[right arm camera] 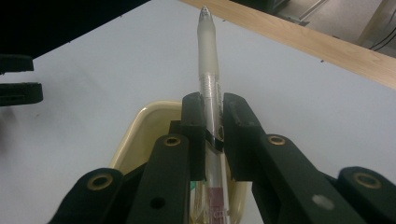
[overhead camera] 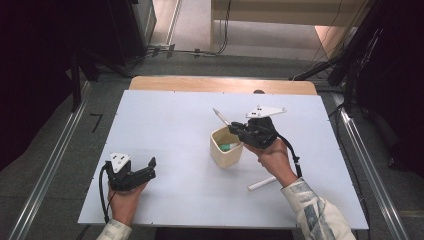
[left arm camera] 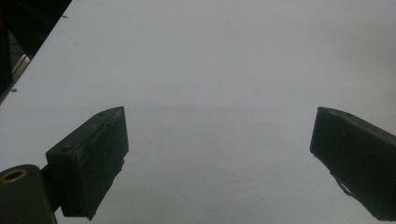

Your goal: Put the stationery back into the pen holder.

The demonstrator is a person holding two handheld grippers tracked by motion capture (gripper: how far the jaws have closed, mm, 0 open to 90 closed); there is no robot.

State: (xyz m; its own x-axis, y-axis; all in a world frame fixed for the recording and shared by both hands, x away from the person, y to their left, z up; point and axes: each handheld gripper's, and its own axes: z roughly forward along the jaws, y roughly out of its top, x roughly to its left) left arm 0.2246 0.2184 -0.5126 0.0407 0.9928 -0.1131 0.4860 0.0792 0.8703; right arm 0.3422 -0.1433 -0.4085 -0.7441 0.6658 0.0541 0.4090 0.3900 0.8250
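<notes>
Surface: white board [overhead camera: 165, 150] laid over a wooden table [overhead camera: 220, 84], a strip of wood showing beyond the board's far edge; grey floor on all sides, metal rails to left and right, cables trailing across the floor past the far edge, dark equipment at both upper corners of the high view.

Landmark: cream cup [overhead camera: 226, 147], standing upright on the board a little right of centre; something green lies inside it, not identifiable.

Right gripper [overhead camera: 234, 127] sits just above the cup's far-right rim; jaws narrow, clamped on a translucent pen [overhead camera: 221, 116]; pen tilted, its tip pointing up and away from the cup, its lower end down over the cup mouth; in the right gripper view the pen [right arm camera: 208, 74] runs straight up between the jaws with the cup [right arm camera: 140, 135] directly beneath; whether the lower end touches the cup's inside cannot be told, as the jaws cover it.

White pen [overhead camera: 262, 183] lies flat on the board, near and to the right of the cup, partly covered by the right forearm.

Left gripper [overhead camera: 151, 167] rests well left of the cup, nearer the person; jaws spread wide, nothing between them; left gripper view shows bare board [left arm camera: 210, 70] between the fingers [left arm camera: 88, 163].
</notes>
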